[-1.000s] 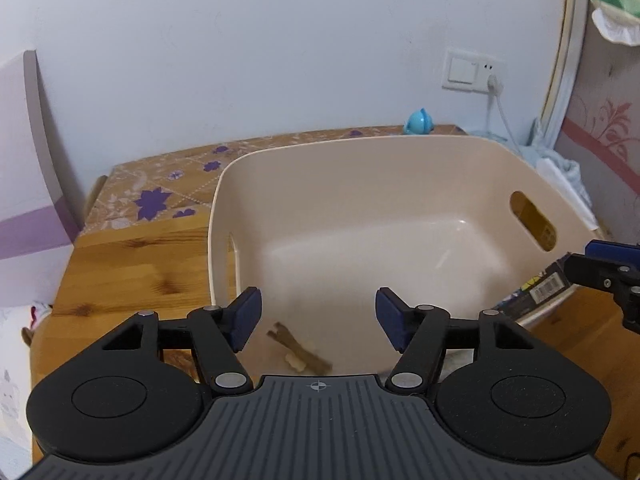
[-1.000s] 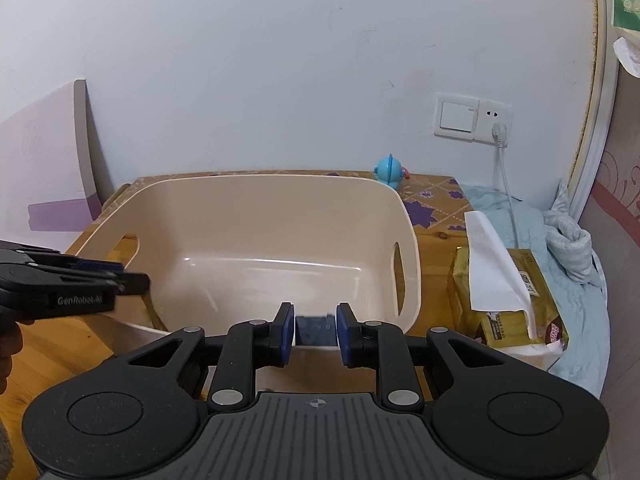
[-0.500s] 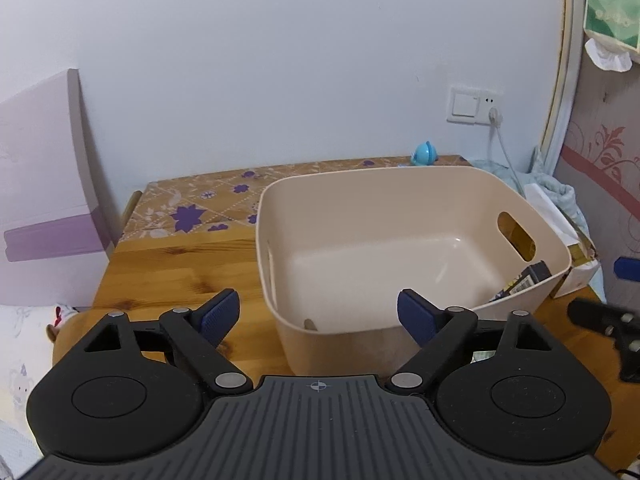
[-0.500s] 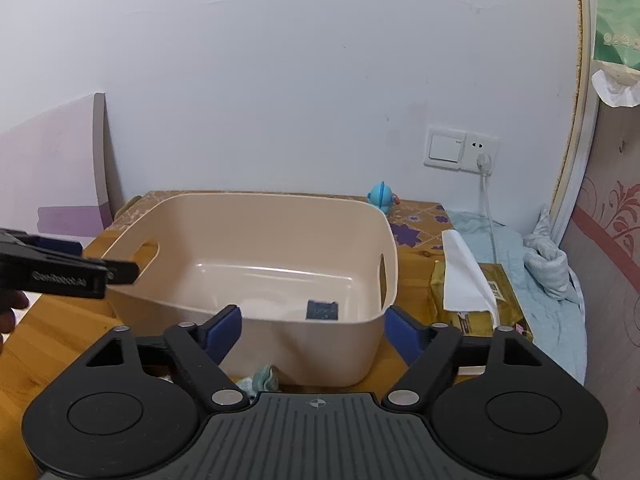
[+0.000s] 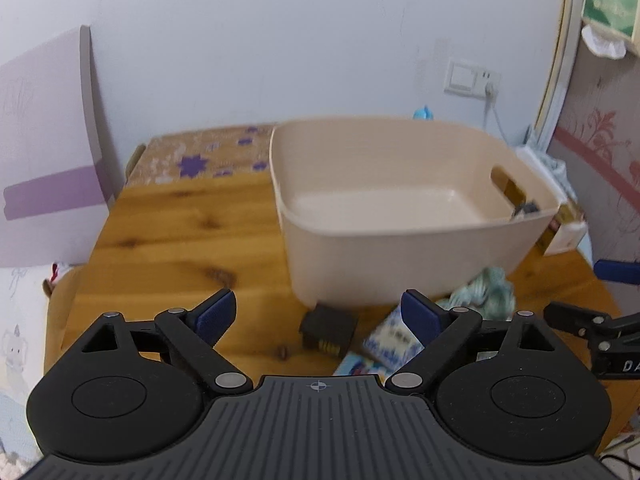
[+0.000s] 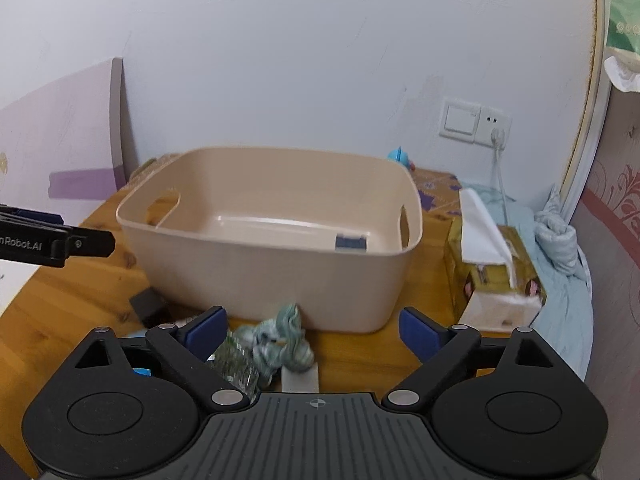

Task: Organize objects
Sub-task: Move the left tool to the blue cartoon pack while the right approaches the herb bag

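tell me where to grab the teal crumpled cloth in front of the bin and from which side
Grip the raised bunched middle of the teal crumpled cloth, coming from above and the near side with the open right gripper. It is a soft heap on the wooden table, close against the beige bin behind, with a clear glass piece on its left.

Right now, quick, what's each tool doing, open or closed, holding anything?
Left tool: open, holding nothing.
Right tool: open, holding nothing.

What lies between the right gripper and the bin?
In the right wrist view, a teal cloth lies between the open right gripper and the bin, with a glass beside it.
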Tool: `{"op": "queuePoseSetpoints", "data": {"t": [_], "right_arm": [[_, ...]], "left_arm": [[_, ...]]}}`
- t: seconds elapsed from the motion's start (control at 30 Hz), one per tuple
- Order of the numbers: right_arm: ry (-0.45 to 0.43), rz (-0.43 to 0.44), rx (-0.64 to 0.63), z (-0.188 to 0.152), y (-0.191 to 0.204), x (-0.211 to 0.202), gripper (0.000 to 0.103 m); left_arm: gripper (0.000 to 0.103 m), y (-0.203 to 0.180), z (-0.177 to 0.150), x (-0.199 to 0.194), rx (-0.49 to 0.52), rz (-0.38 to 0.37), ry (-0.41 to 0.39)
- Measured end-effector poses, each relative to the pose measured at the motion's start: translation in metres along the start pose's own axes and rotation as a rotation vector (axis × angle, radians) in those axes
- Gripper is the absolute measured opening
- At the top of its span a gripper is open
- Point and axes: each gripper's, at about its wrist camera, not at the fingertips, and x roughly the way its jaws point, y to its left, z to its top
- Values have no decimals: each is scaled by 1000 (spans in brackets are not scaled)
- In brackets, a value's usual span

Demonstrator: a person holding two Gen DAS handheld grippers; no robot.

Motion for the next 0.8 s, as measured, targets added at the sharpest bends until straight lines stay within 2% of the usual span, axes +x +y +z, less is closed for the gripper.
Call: {"op": "queuePoseSetpoints", "data": {"t": [0.2,0.6,0.8], "right_arm": [[57,17,-7,-16,3,10,95],[122,54,-48,-34,21,27,95],[151,68,-68,-37,28,37,95]], "left_arm": [[91,3,-26,13,-12,-39,75],[91,-7,-55,35,43,-46,163],[91,-15,-63,45,102,-57,204]]}}
